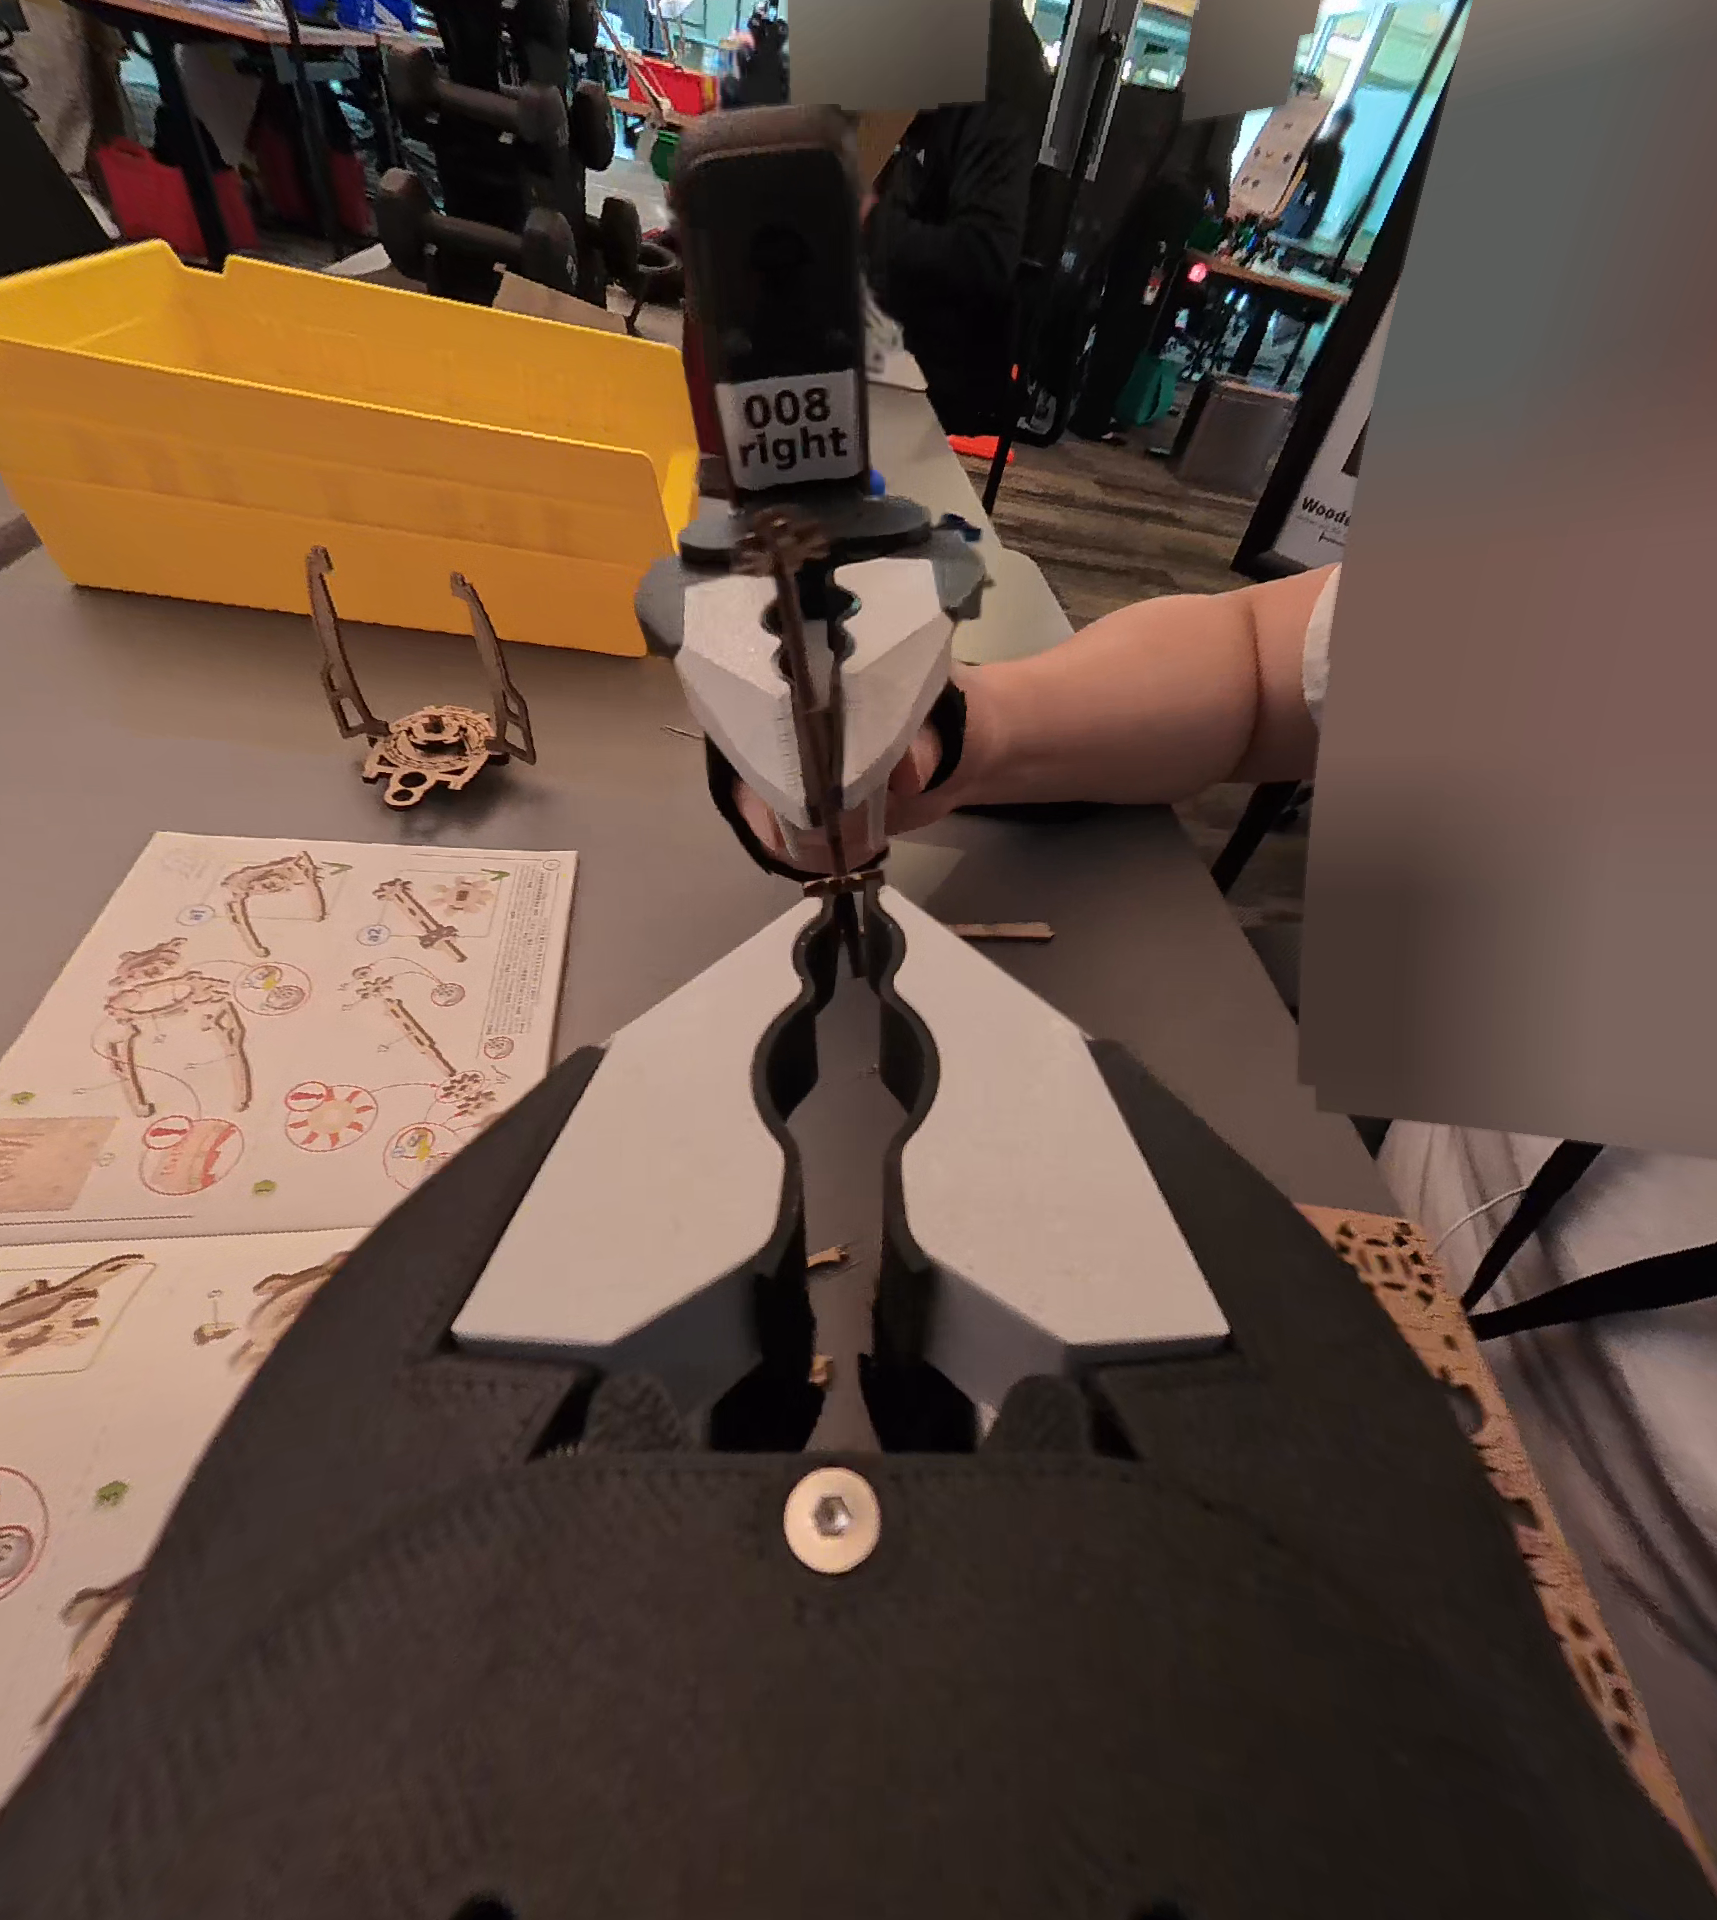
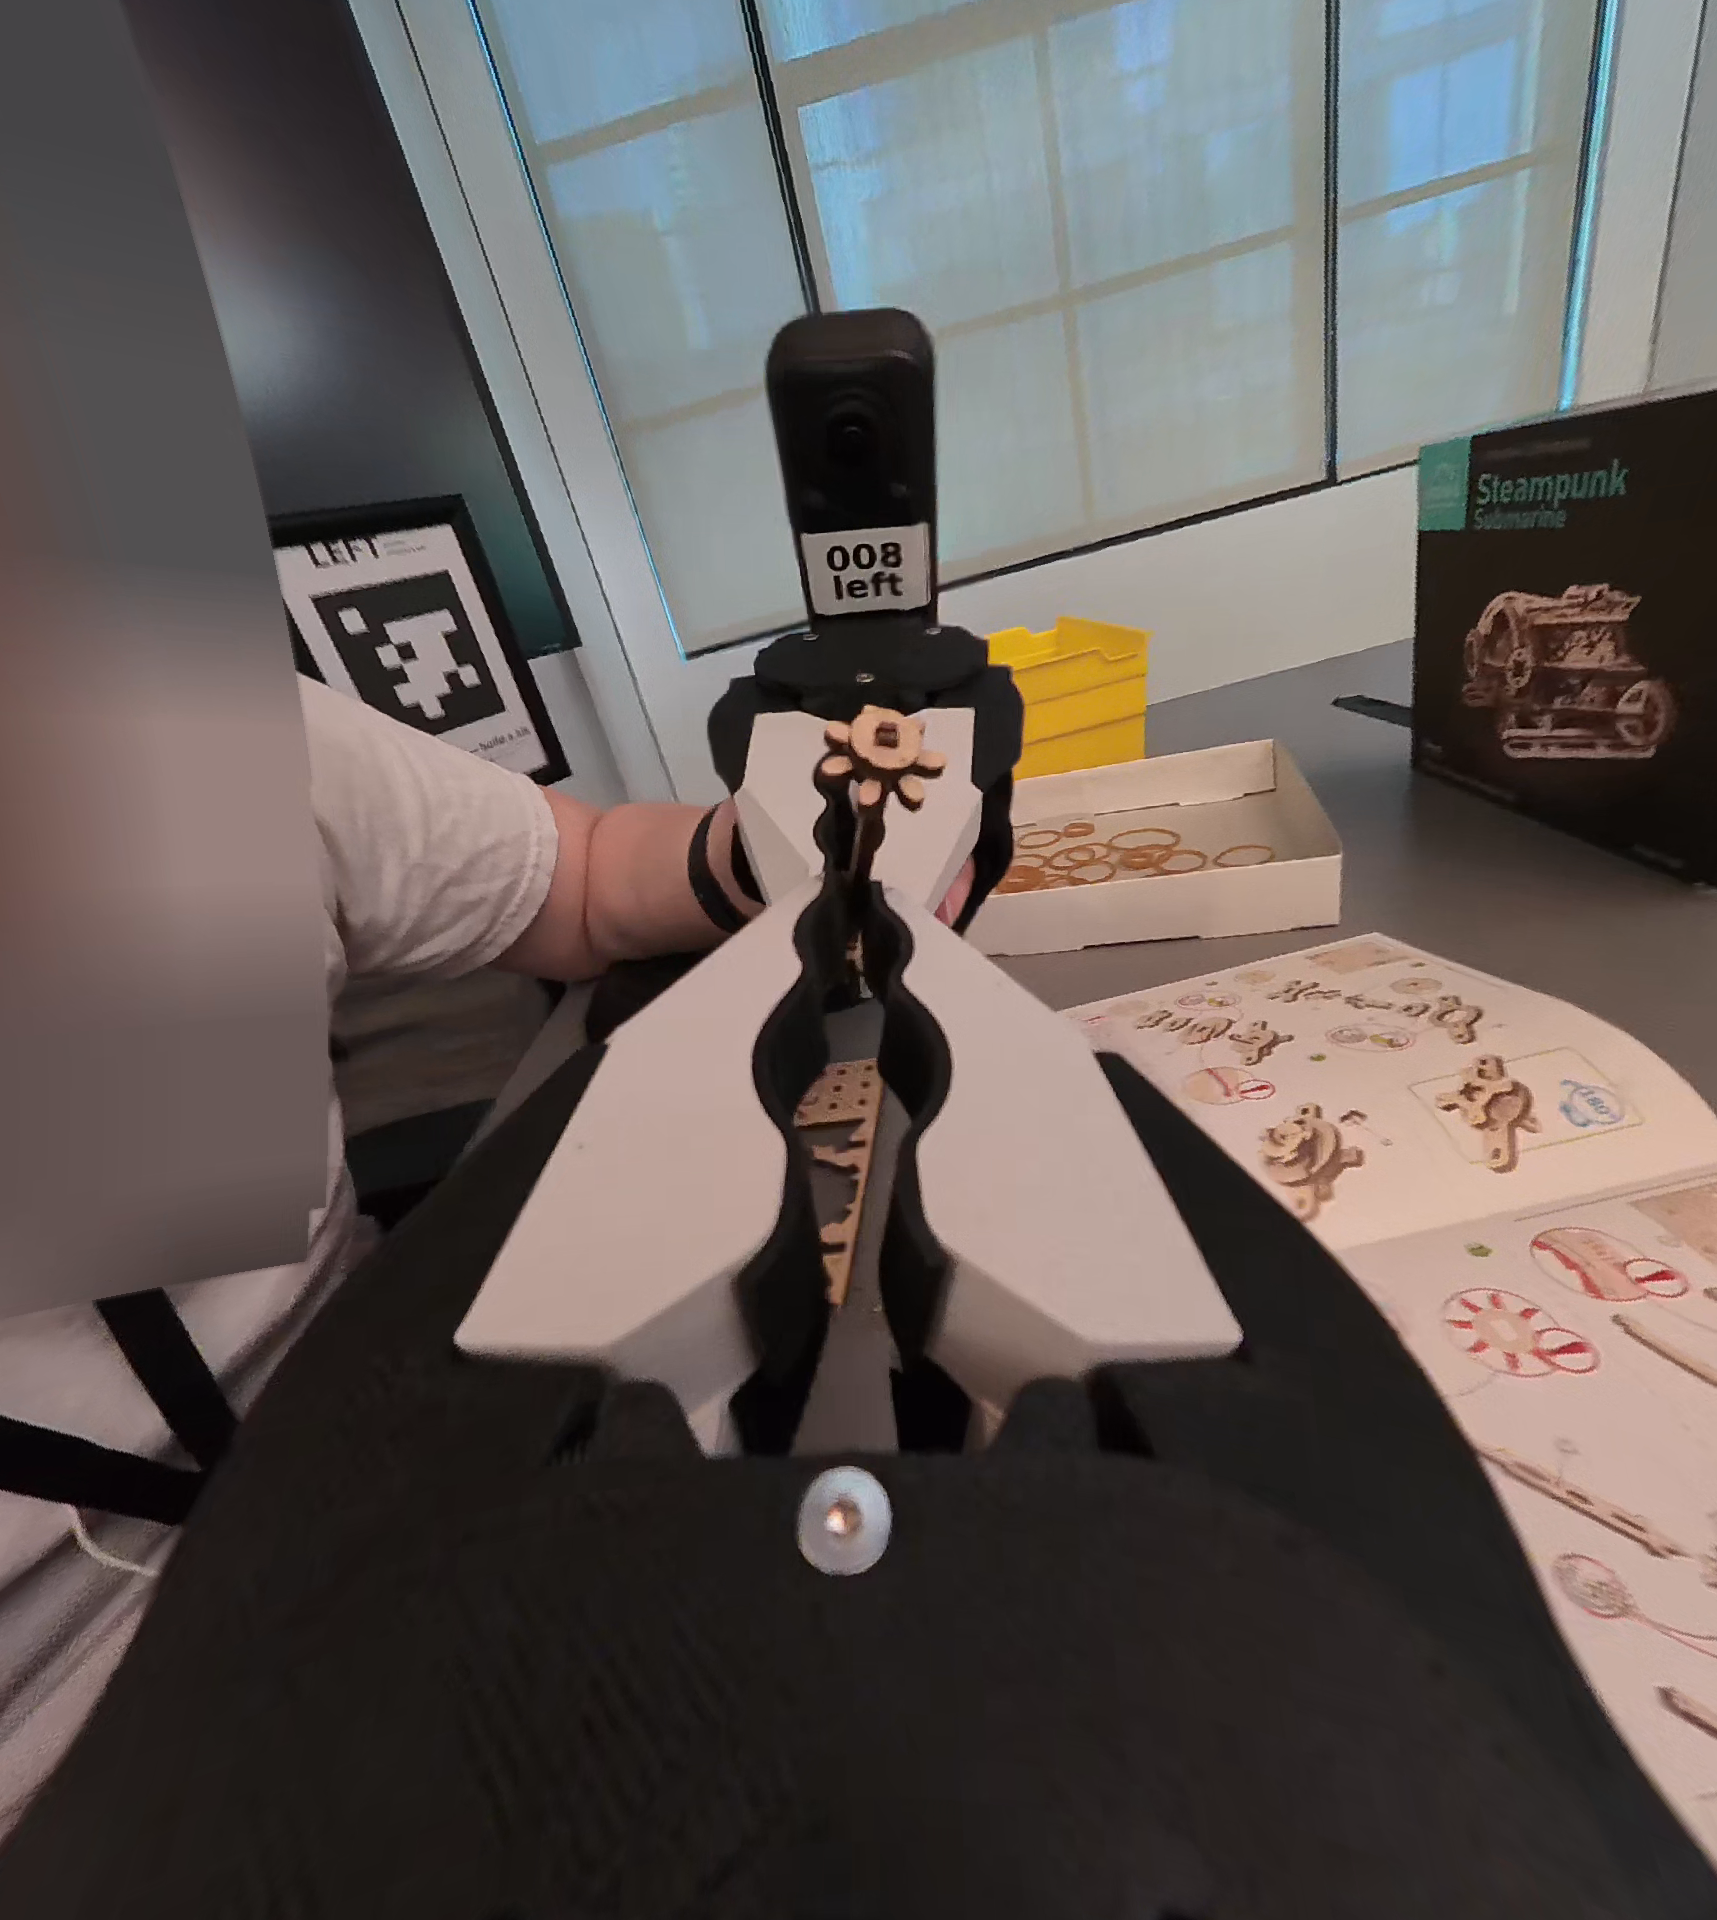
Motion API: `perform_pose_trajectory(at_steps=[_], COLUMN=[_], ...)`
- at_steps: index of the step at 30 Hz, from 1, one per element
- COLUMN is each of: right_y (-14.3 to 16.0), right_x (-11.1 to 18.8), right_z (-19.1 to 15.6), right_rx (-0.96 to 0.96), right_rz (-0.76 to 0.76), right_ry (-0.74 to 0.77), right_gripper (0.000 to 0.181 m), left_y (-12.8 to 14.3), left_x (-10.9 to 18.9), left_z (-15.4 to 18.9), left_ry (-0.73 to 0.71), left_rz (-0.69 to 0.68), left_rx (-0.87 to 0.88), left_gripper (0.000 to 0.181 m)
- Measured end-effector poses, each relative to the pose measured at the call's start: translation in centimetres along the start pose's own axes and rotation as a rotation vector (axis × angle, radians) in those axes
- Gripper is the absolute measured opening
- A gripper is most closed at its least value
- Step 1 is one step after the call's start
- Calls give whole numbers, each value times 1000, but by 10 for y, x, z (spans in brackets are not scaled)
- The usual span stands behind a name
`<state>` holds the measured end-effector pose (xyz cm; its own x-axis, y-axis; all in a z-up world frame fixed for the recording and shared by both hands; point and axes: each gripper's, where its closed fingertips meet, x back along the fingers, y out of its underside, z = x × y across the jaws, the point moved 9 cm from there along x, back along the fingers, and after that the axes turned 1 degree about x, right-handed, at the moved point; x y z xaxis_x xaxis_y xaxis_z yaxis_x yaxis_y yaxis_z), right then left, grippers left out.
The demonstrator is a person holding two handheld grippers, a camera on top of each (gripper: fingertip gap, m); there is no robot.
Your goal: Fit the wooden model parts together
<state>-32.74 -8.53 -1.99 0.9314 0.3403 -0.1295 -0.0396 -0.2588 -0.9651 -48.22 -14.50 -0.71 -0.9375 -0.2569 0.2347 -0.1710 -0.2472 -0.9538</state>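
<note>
A thin wooden shaft [image 1: 810, 717] stands upright between my two grippers, which face each other tip to tip above the grey table [image 1: 106, 727]. A flower-shaped wooden gear [image 2: 880, 764] sits on the shaft's top end, and a smaller gear [image 1: 841, 883] sits lower down, just above my left fingertips. My left gripper [image 1: 846, 930] is shut on the shaft's lower end. My right gripper [image 2: 849, 899] is shut on the shaft; in the left wrist view it [image 1: 826, 821] shows with the shaft running up between its fingers. A partly built wooden assembly [image 1: 433, 727] with two upright arms stands on the table.
A yellow bin [image 1: 314, 447] stands behind the assembly. Instruction sheets [image 1: 262, 1018] lie at the left. A white tray of rubber bands [image 2: 1197, 862] and the kit box [image 2: 1602, 644] are farther off. A cut wooden sheet [image 1: 1405, 1299] lies near the table edge, and a loose stick [image 1: 999, 932] lies nearby. Left and right tips are no more than a few centimetres apart. The partly built wooden assembly [image 1: 433, 727] is about 25 centimetres from both grippers' fingertips.
</note>
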Motion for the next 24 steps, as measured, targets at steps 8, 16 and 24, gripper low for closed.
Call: perform_pose_trajectory(at_steps=[8, 16, 24], right_y=[5, -1, 2], right_x=[0, 0, 0], right_z=[9, 0, 3], right_rx=[-250, -52, -87], right_rz=[73, 60, 59], right_ry=[-118, -24, -16], right_gripper=[1, 1, 1], left_y=[-2, -3, -2], left_x=[-1, 0, -1], left_z=[8, 3, 4], left_ry=[-53, 5, -44], left_rz=[-1, 61, 19], left_rx=[-165, 10, -61], left_gripper=[0, 0, 0])
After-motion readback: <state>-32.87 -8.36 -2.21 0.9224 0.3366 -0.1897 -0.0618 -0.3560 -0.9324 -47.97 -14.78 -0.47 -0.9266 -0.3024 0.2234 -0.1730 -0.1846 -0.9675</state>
